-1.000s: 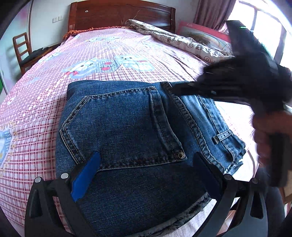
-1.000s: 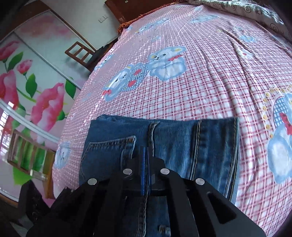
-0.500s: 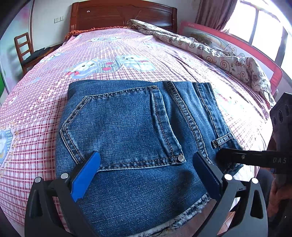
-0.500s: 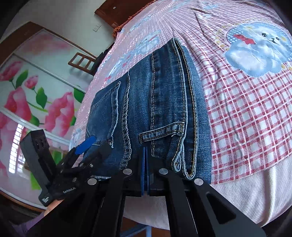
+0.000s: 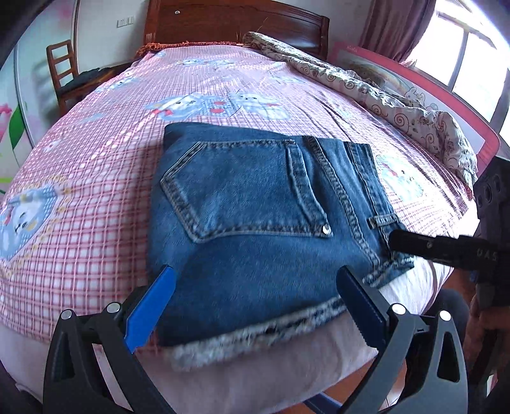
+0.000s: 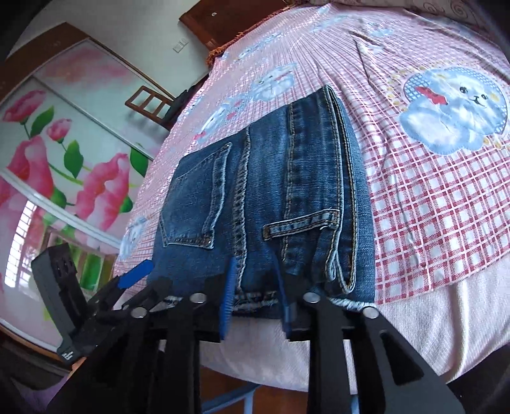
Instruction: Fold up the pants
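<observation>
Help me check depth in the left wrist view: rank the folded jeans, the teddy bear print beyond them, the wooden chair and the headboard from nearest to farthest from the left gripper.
1. Folded jeans, just ahead of the left gripper.
2. Teddy bear print, mid-bed beyond the jeans.
3. Wooden chair, far left beside the bed.
4. Headboard, at the bed's far end.

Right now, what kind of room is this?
A bedroom, most likely. The jeans lie on a bed with a teddy-print sheet and a wooden headboard, a rumpled quilt runs along one side, and a chair stands nearby.
</observation>
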The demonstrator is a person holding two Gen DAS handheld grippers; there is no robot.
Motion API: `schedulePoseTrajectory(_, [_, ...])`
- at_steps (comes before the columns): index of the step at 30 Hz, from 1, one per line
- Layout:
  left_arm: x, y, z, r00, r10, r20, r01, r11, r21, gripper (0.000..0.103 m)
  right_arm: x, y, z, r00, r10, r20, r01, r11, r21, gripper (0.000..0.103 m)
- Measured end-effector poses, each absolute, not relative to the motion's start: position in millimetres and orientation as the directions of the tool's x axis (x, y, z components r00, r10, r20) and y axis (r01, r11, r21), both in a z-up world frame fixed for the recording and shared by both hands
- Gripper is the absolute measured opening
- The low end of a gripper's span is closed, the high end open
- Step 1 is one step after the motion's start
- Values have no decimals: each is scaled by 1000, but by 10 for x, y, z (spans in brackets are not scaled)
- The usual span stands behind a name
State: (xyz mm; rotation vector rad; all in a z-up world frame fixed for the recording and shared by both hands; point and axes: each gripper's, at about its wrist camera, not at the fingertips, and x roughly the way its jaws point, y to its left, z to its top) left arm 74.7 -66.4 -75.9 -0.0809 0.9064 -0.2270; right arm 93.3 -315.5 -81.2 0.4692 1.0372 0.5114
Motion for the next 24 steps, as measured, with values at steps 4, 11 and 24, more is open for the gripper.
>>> schedulePoseTrajectory(4, [626,-611,-774,583,-190,-790,152,981,-124,101,815,-3180,-758,412,576,-706,-184,812,554,45])
schedulePoseTrajectory(11, [556,-309,-860,573,-199,-795,89,979,-181,101,713,-3548,-793,482,541,-689,-95,814,573,47])
schedulePoseTrajectory(24, [1452,88,-949,509,-506,-696,193,855,-481,101,1531,-3897,-976,509,618,-599,-55,718,694,62])
